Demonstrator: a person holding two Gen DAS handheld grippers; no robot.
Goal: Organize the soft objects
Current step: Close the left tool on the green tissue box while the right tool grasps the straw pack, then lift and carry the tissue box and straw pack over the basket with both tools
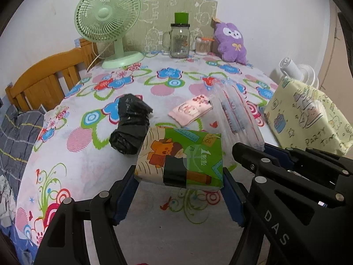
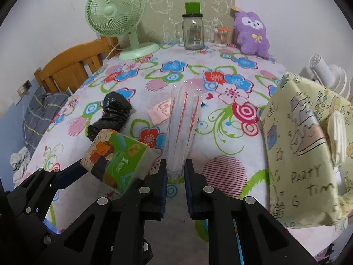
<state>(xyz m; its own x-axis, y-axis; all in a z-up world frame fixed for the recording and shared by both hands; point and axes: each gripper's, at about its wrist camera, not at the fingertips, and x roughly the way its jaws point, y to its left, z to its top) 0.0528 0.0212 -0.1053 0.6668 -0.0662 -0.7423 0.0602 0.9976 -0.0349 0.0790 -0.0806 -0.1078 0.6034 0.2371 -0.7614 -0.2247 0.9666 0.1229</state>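
Table [image 2: 220, 145] first: we are mid-pickup, our left gripper [image 1: 179, 183] pinching the tissue pack [image 1: 181, 156] above it, our right gripper [image 2: 175, 174] clamping the straw packet [image 2: 183, 128]. Next, carry both toward the yellow box [image 2: 297, 154].

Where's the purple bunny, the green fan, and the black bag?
Purple bunny [image 2: 252, 33], right wrist view, on its tummy under the face.
Green fan [image 1: 107, 14], left wrist view, on the grille's middle hub.
Black bag [image 1: 130, 123], left wrist view, on the roll's middle.

Tissue pack [image 1: 179, 159] lies left of straw packet [image 2: 184, 130]; box [image 2: 302, 152] stands right; fan [image 1: 108, 19] behind.
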